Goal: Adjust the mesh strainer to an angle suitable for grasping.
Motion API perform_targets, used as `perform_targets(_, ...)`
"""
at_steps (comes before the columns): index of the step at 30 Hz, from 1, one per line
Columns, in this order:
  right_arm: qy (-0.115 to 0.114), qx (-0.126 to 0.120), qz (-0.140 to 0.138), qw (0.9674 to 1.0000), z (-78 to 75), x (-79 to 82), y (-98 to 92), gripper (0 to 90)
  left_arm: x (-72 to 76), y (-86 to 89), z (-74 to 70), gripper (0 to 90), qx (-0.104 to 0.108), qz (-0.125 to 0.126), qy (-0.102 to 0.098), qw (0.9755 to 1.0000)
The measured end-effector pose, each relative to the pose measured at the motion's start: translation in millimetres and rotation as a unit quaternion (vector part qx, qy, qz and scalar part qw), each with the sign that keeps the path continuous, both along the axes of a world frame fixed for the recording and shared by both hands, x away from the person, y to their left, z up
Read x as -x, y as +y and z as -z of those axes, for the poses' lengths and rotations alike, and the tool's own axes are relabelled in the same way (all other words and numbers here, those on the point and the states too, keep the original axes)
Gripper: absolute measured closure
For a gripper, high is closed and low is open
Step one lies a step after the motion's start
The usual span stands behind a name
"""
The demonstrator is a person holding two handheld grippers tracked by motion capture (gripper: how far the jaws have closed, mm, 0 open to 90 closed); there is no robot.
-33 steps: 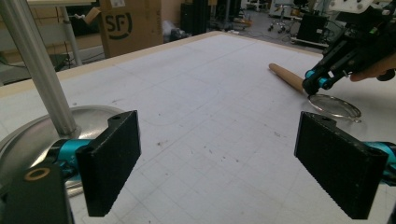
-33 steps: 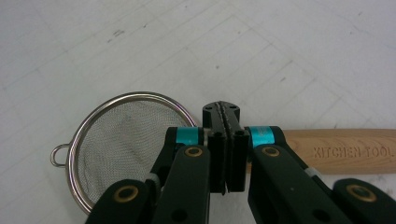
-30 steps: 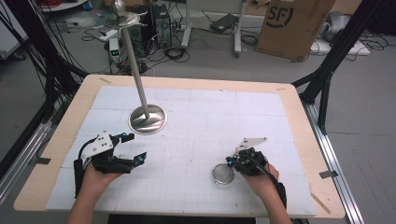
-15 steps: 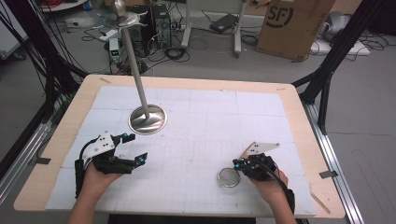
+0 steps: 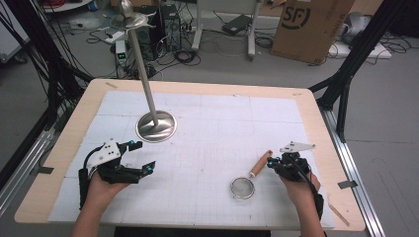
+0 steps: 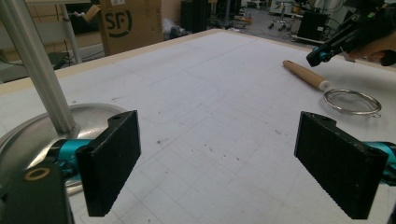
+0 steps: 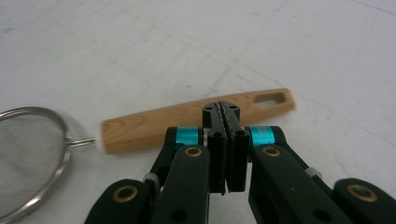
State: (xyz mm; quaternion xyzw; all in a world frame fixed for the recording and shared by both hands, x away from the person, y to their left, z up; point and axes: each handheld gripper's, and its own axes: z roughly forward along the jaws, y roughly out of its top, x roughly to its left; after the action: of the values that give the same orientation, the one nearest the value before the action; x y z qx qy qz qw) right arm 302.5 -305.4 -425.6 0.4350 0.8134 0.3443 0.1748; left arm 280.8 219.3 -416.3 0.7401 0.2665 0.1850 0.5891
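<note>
Clenched right claw [image 7: 226, 109] hovers by strainer [image 5: 243, 187]'s wooden handle [image 7: 187, 122]; left claw [image 6: 224, 154] gapes near metal stand [image 5: 156, 126].

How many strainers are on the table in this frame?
1. The strainer lies on the white mat near the table's front right, its wooden handle pointing toward the right gripper, whose jaws are shut just above the handle.
</note>
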Motion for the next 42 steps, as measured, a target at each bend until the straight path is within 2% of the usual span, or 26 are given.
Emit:
perform_targets(10,0.023,0.016,0.031,0.9991,9.3,-14.9,-6.2,89.2,0.3,0.2,-0.2,15.1,0.003,-0.001,0.000,1.0000)
perform_targets(15,0.027,0.026,0.030,0.9989,10.6,-18.3,-2.4,89.2,-0.1,0.7,-0.2,15.1,0.003,-0.001,0.000,1.0000)
perform_targets(19,0.028,0.021,0.030,0.9989,8.7,-22.4,0.5,89.3,-0.1,0.6,-0.2,15.1,0.003,-0.001,0.001,1.0000)
perform_targets(31,0.031,0.036,0.005,0.9989,4.4,-41.1,31.4,89.2,0.1,1.5,-0.7,15.1,0.009,-0.001,0.001,1.0000)
perform_targets(42,0.032,0.052,-0.035,0.9975,0.7,-50.2,65.2,89.2,0.1,2.5,-1.2,15.1,0.011,-0.002,0.000,0.9999)
